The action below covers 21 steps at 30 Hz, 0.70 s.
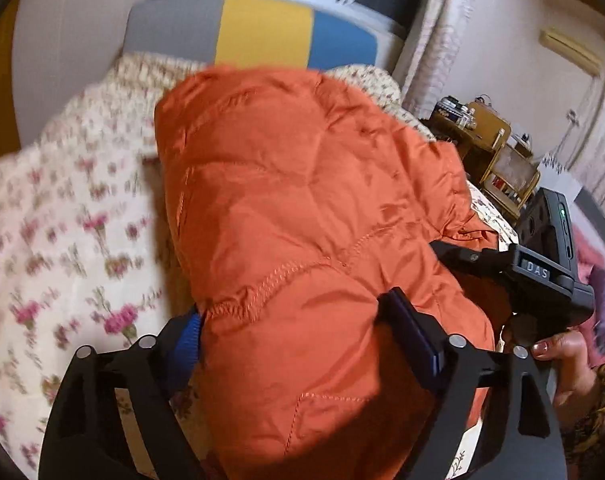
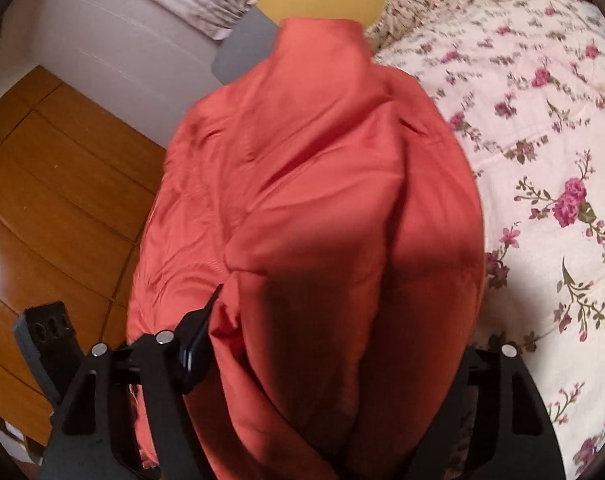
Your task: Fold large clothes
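With both the left gripper (image 1: 290, 328) and the right gripper (image 2: 330, 344) clamped wide on thick bunches of the orange quilted jacket (image 1: 302, 184) over the floral bedspread (image 1: 62, 220), we should keep the 2 grips level so the fold lands square.

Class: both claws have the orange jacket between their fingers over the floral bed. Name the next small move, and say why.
Probably close both claws fully. The jacket bulges thickly between the left claw and the right claw, bunched on the quilt, so a firm pinch should come before any lift or fold.
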Each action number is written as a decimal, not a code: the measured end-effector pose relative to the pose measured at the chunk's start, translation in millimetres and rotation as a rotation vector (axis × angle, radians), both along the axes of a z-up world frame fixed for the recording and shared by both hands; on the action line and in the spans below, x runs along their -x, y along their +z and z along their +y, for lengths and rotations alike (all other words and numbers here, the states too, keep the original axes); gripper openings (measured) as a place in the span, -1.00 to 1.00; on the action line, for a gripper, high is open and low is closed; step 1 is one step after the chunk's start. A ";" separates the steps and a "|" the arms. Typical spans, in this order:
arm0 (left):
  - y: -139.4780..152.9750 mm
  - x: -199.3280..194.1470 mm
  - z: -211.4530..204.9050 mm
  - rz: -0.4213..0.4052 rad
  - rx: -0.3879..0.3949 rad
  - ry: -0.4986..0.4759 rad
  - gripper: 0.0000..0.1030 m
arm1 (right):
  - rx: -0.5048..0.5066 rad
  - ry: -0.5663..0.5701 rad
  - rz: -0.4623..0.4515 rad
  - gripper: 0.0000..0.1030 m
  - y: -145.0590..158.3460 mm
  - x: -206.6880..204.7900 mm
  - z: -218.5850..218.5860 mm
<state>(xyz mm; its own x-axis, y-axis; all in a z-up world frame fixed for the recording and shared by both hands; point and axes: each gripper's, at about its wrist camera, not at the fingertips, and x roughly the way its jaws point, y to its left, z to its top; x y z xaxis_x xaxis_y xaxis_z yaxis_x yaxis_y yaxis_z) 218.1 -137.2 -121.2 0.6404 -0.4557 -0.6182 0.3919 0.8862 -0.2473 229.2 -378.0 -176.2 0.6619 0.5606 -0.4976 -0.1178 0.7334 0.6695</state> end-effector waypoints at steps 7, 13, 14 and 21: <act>24.0 29.3 16.6 -0.128 0.019 0.023 0.49 | 0.015 0.024 -0.072 0.42 18.6 16.3 34.5; 22.8 47.2 65.8 -0.154 0.037 0.111 0.46 | 0.064 0.113 -0.121 0.42 27.2 9.1 99.6; 22.6 50.5 75.7 -0.160 0.038 0.133 0.46 | 0.066 0.128 -0.124 0.42 27.8 6.9 109.3; 22.5 71.9 151.4 -0.179 0.034 0.305 0.46 | 0.090 0.268 -0.158 0.41 28.7 -22.7 215.6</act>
<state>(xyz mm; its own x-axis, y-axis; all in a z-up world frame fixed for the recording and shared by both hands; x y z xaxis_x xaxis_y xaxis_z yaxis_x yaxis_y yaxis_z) 146.2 14.2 -98.7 0.8468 -0.2455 -0.4718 0.1503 0.9614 -0.2305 251.9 -162.4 -147.4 0.5700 0.6834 -0.4560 -0.4118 0.7179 0.5612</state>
